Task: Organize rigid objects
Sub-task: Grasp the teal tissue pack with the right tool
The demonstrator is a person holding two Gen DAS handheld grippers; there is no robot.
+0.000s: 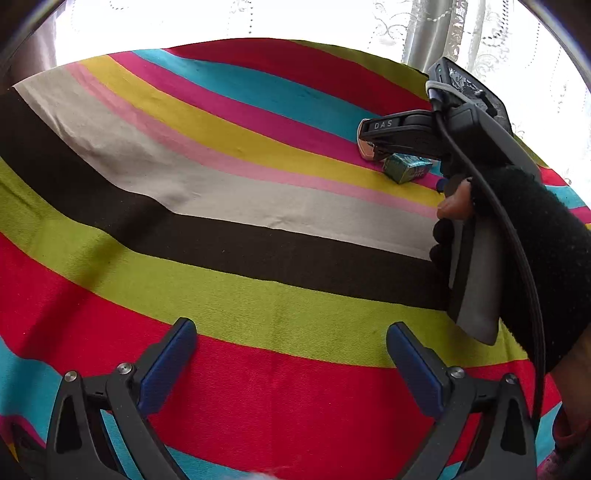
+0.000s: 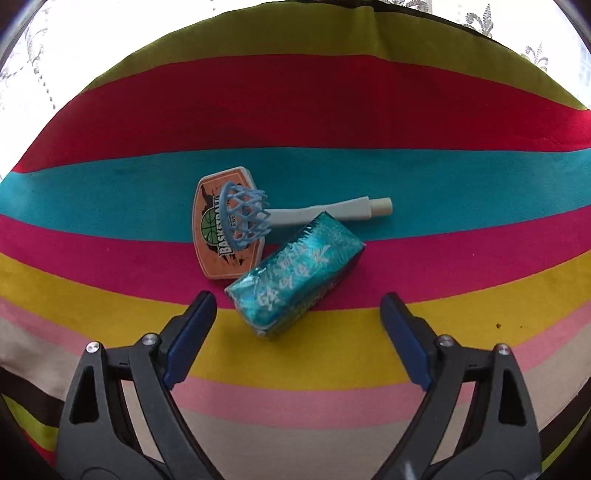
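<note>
A shiny teal foil-wrapped box point(image 2: 295, 280) lies tilted on the striped cloth, just ahead of my open right gripper point(image 2: 298, 314). Behind it lies a toy basketball hoop point(image 2: 229, 221) with an orange backboard, a blue net and a white stem. The box touches the backboard's lower edge. In the left wrist view the box point(image 1: 406, 168) and a corner of the backboard point(image 1: 367, 149) show far right, under the right gripper tool point(image 1: 402, 131). My left gripper point(image 1: 291, 350) is open and empty over the red stripe.
A striped cloth point(image 1: 221, 206) covers the whole table. Lace curtains point(image 1: 443, 26) and a bright window stand behind the far edge. A gloved hand point(image 1: 535, 240) holds the right tool at the right of the left wrist view.
</note>
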